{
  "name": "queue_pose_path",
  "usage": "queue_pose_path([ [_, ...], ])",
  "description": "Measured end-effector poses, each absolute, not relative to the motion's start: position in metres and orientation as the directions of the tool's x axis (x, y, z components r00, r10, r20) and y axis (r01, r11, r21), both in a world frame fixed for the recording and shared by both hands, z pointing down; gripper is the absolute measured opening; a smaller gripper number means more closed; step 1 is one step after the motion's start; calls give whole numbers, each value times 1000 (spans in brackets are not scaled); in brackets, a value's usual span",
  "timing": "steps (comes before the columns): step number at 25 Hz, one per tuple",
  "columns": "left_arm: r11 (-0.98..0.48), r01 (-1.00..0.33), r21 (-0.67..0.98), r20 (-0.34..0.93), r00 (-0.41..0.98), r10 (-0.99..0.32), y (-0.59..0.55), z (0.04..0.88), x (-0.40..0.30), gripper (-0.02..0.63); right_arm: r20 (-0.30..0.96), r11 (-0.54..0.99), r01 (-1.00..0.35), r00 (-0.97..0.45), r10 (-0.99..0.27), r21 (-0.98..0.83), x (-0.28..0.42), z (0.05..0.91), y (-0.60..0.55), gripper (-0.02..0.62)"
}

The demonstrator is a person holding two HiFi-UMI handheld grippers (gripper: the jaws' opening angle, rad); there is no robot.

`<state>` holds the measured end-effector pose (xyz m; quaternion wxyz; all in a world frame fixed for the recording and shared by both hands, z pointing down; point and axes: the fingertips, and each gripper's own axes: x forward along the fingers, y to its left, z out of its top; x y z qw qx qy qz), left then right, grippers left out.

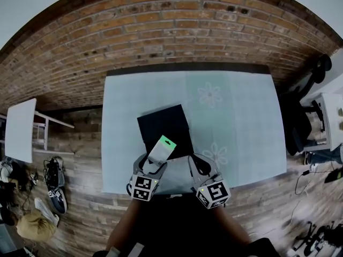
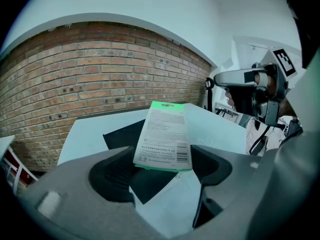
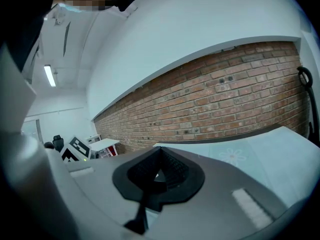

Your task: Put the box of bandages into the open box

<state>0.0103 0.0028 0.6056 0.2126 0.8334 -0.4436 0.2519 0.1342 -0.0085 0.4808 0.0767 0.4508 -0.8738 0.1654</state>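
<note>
The bandage box (image 1: 162,149), white with a green top edge, hangs above the near side of the table, its printed back (image 2: 164,136) facing the left gripper view. My left gripper (image 1: 153,167) (image 2: 160,166) is shut on its lower end. Just beyond it the open black box (image 1: 163,126) (image 2: 122,134) lies flat on the pale blue tablecloth (image 1: 241,122). My right gripper (image 1: 199,167) (image 3: 159,171) hovers at the table's near edge, right of the left one, its jaws shut with nothing between them. In the left gripper view the right gripper (image 2: 252,86) shows at the upper right.
Flower prints mark the cloth (image 1: 210,94). A brick wall (image 2: 100,74) stands behind the table. A white side table (image 1: 20,128) and bags and shoes (image 1: 53,182) are at the left. A dark chair (image 1: 300,119) and a white cabinet (image 1: 332,119) are at the right.
</note>
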Motion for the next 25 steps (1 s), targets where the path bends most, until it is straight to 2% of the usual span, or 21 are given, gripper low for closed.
queue_pose_path([
  [13,-548,-829,112,693,460,-554,-7,644,22,367,290,554,-794,-607,-740,-250,144,491,-27,2],
  [25,-690,-717,99,781,486,-393,-13,687,25,367,309,525,-811,-585,-750,-259,146,499,-39,2],
])
